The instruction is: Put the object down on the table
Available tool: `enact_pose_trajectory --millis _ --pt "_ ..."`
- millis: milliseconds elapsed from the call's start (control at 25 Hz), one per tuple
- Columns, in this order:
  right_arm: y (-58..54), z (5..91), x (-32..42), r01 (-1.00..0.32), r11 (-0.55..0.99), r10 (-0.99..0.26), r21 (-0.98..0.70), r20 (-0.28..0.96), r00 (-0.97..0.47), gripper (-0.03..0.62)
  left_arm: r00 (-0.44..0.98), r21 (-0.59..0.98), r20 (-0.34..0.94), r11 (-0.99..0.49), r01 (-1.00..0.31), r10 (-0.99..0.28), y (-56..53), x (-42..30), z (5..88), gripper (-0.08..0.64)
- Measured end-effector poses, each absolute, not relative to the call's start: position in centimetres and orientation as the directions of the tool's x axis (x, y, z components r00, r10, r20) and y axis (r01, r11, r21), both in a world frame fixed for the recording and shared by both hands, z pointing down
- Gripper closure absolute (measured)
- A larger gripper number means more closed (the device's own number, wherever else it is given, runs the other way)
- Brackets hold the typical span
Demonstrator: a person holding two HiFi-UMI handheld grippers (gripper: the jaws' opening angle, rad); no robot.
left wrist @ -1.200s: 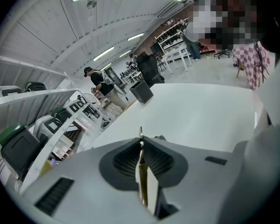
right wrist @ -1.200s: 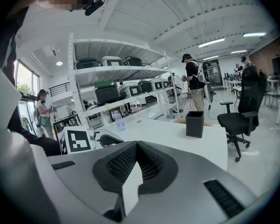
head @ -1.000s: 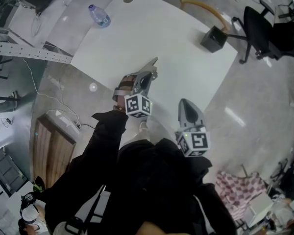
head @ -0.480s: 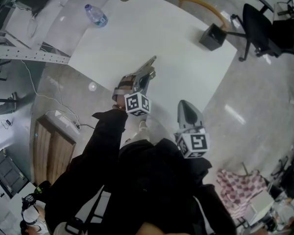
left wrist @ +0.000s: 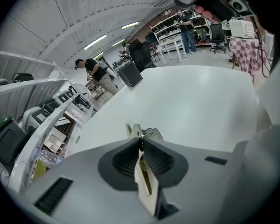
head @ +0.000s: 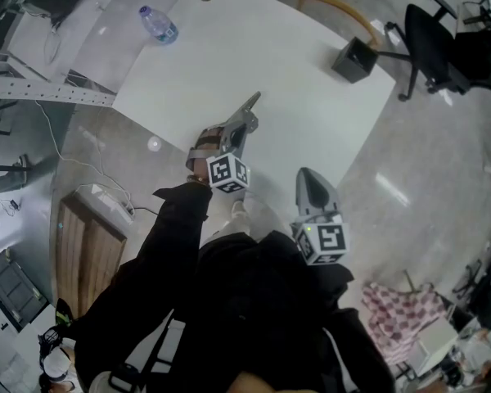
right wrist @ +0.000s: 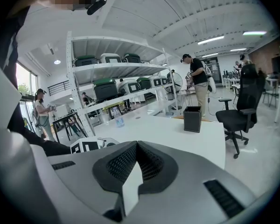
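Note:
My left gripper (head: 240, 124) is shut on a thin flat metal piece (head: 252, 102) that sticks out past its tips over the near left part of the white table (head: 311, 88). In the left gripper view the jaws (left wrist: 141, 143) pinch the metal piece (left wrist: 139, 130), held edge-on above the white table (left wrist: 196, 101). My right gripper (head: 311, 177) hangs off the table's near edge, shut with nothing in it. The right gripper view shows its own jaws closed together (right wrist: 136, 146).
A water bottle (head: 159, 24) lies at the table's far left corner and a black box (head: 352, 64) stands near its far right edge. A black office chair (head: 434, 43) is on the floor at the right. People stand at shelves and desks beyond the table.
The head view has shifted slightly. Both grippers keep their stance and the left one still holds the metal piece.

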State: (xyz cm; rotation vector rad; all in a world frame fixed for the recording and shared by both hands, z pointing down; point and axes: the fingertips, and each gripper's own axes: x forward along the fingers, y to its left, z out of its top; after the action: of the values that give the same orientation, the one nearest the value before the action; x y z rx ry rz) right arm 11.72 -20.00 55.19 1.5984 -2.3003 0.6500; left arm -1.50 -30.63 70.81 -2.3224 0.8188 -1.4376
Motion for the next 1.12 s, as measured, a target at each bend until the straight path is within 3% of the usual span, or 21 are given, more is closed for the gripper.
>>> enact_pose_trajectory --millis 600,760,1120 --pt "-19.8 55.6 11.8 -0.935 0.278 -0.811 -0.218 0.469 -0.35 0.591 0.331 -0.492 0.755 -0.822 -0.286 -0.567 -30.3 -1.2 71.8 0.526" --pt "-19.5 55.5 11.5 -0.936 0.286 -0.81 -0.205 0.471 -0.35 0.591 0.322 -0.461 0.781 -0.841 -0.283 -0.535 -29.8 -1.4 72.3 0.457" --pt "-18.8 54.3 11.5 -0.937 0.291 -0.831 -0.194 0.434 -0.348 0.591 0.327 -0.494 0.753 -0.819 -0.291 -0.571 -29.4 -1.4 70.1 0.449"
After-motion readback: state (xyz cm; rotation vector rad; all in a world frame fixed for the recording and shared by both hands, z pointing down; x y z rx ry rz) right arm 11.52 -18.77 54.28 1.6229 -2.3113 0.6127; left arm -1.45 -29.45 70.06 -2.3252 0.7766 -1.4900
